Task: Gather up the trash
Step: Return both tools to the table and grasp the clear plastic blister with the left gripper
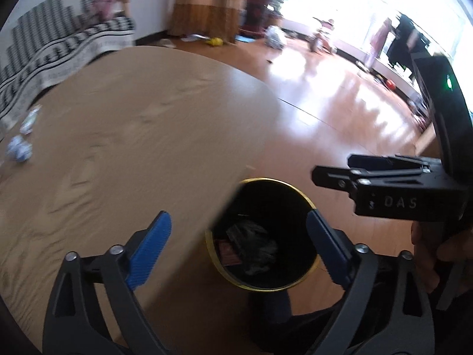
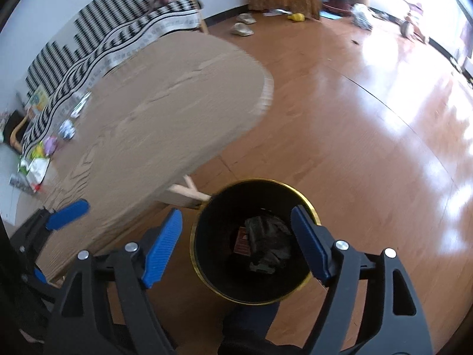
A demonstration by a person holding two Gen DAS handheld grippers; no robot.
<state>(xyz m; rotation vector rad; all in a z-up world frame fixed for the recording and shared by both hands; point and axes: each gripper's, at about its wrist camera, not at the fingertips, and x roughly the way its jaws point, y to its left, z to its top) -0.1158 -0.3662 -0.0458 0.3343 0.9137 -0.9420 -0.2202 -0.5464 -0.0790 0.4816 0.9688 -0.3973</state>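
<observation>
A black trash bin (image 1: 272, 201) with a gold rim stands on the floor against the table's edge. Crumpled dark trash (image 1: 254, 245) and a red packet (image 1: 229, 256) lie at its bottom. My left gripper (image 1: 239, 214) hangs open above the bin, with nothing between its blue pads. In the right wrist view, my right gripper (image 2: 236, 210) is also open and empty over the same bin (image 2: 212, 251). One blue finger (image 2: 68, 210) of the left gripper shows at the left. Crumpled paper balls (image 1: 19, 151) and wrappers (image 2: 35, 168) lie at the far end of the wooden table (image 2: 165, 112).
A hand (image 1: 425, 254) holds the right gripper's black body at the right. A striped black-and-white cloth (image 2: 97, 38) covers furniture behind the table. The glossy wood floor (image 2: 369, 148) stretches right of the bin, with shoes (image 2: 242, 29), bags and a plant pot near the far wall.
</observation>
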